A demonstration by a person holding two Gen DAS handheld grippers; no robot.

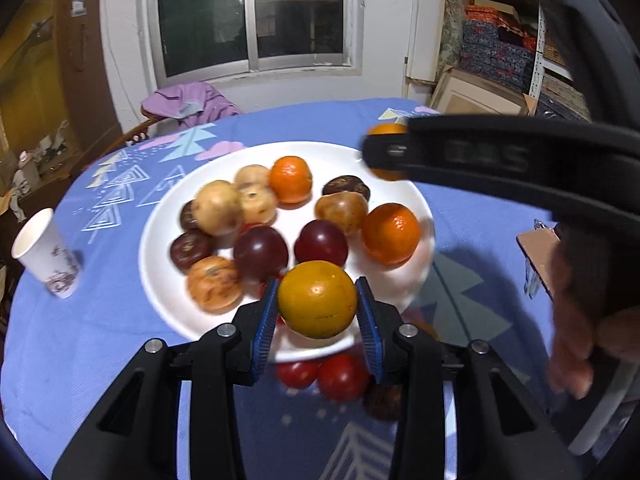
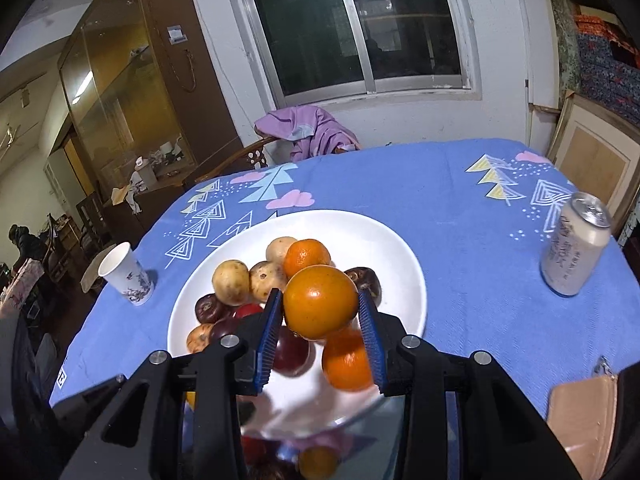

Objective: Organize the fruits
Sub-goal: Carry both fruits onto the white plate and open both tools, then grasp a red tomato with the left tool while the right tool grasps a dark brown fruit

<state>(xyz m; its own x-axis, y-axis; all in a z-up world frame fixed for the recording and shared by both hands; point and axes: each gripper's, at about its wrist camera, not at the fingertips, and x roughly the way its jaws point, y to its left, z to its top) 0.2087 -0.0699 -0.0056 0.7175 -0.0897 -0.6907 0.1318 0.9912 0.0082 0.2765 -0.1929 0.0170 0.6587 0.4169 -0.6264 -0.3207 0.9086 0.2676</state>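
Note:
My left gripper is shut on a yellow-orange orange above the near rim of a white plate. The plate holds several fruits: oranges, dark red plums and tan round fruits. My right gripper is shut on an orange above the same plate. In the left wrist view the right gripper's arm crosses the upper right, and the orange it holds peeks out behind it.
Red and dark fruits lie on the blue tablecloth near the plate's front edge. A paper cup stands left of the plate. A drink can stands to the right. A brown clipboard lies at the near right.

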